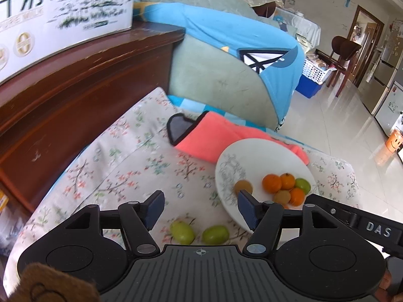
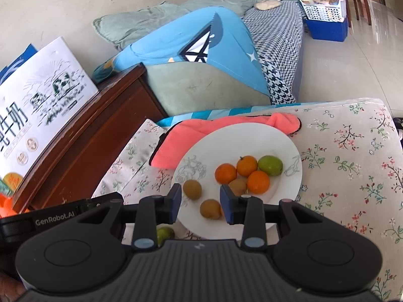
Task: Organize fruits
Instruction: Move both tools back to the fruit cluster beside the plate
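Mid-task: most fruit already on plate [image 2: 289, 191]. Left gripper [image 1: 200, 210], jaws spread and empty, hovers over two green fruits [image 1: 182, 231] on near cloth (one prob. seen under right view). Right gripper [image 2: 200, 205], jaws spread, empty, w/ brown fruit [image 2: 211, 209] between them on the plate. Next: lower left, pinch gently.

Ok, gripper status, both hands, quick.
Left gripper: open, empty, above the two green fruits lying on the floral cloth.
Right gripper: open, holding nothing, a brown fruit on the plate between its fingers.
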{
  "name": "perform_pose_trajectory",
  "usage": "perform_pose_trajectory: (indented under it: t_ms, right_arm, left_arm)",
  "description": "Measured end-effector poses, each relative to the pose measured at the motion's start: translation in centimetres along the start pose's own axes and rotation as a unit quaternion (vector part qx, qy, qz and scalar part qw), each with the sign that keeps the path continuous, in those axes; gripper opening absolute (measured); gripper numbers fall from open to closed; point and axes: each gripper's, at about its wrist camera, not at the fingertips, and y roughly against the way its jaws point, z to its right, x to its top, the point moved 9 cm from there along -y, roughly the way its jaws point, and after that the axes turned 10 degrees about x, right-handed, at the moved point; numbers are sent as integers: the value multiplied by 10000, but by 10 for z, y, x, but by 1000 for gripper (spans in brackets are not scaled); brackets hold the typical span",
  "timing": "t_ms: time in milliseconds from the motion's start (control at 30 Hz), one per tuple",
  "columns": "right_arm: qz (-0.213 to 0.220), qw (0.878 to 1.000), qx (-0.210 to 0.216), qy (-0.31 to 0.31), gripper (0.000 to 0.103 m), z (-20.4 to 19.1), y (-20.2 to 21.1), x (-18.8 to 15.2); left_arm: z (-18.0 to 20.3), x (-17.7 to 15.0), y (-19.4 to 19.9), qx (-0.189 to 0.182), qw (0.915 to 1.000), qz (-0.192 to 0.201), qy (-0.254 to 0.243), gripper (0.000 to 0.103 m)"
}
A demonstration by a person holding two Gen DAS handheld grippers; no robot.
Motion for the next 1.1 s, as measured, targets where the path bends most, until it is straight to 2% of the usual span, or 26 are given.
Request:
perform_pose_trajectory:
  t_ms: [133,333,600,867,1100]
  right_arm:
    - [-128,9999,84,4,38,-7,3,-14]
    - [-401,9990,151,140,38,-16,-1,-34]
    - [-705,9969,132,307,38,-20,-18,-55]
    - [-983,9941,97,459,38,-24,-40,-71]
    - [-1084,9924,60,577,38,-29,-57,-78]
  left_arm:
    - [-8,-10,3,-24,10000,-82,24,65]
    - [-17,-26,3,44,9997,-173,-188,66]
    - [-34,-46,-4,313,9979,-389,-418,66]
    - [-53,-45,-8,485,9976,-453,-189,66]
    - [-58,-44,-13,436,9971,-611,74,66]
